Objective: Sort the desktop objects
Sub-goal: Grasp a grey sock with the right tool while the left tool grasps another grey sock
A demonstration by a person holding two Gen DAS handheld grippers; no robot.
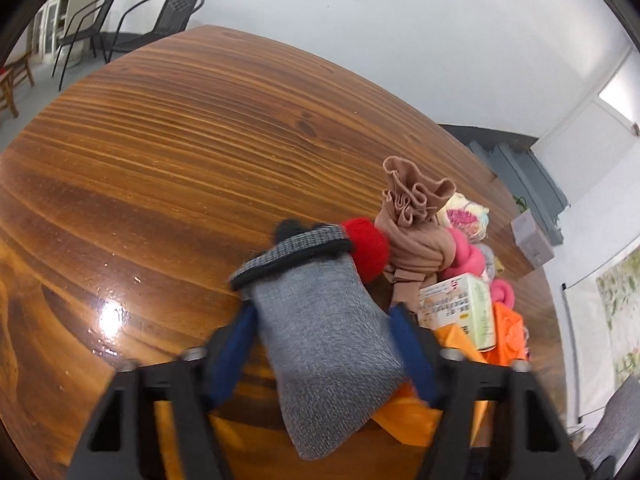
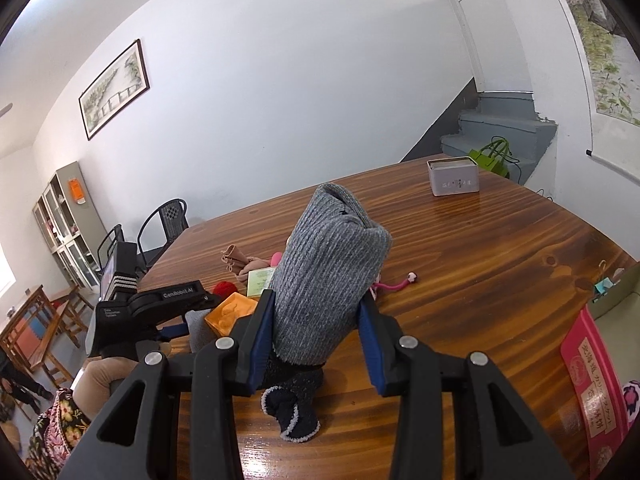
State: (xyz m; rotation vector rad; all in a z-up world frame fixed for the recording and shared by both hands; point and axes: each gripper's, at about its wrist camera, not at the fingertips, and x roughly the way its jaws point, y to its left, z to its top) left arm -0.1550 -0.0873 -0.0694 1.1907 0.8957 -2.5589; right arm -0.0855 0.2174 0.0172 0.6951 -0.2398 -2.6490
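My left gripper [image 1: 320, 320] is shut on a grey sock with a black cuff [image 1: 324, 340], held above the wooden table [image 1: 168, 152]. My right gripper [image 2: 316, 312] is shut on a grey ribbed sock [image 2: 324, 280], its cuff standing upward; a dark sock [image 2: 294, 404] hangs or lies below it. A pile sits to the right in the left wrist view: a tan stocking [image 1: 416, 232], a red pompom [image 1: 368, 252], pink yarn [image 1: 464, 252], a green-white box [image 1: 460, 312] and orange packaging [image 1: 508, 336]. The left gripper's body shows in the right wrist view [image 2: 152, 312].
A grey tin box [image 2: 454, 176] stands at the table's far side. A pink flamingo-like item [image 2: 396, 285], a pink carton [image 2: 592, 384] and binder clips [image 2: 604, 284] lie at the right. Chairs [image 1: 160, 20] stand beyond the table. Stairs [image 2: 504, 128] are behind.
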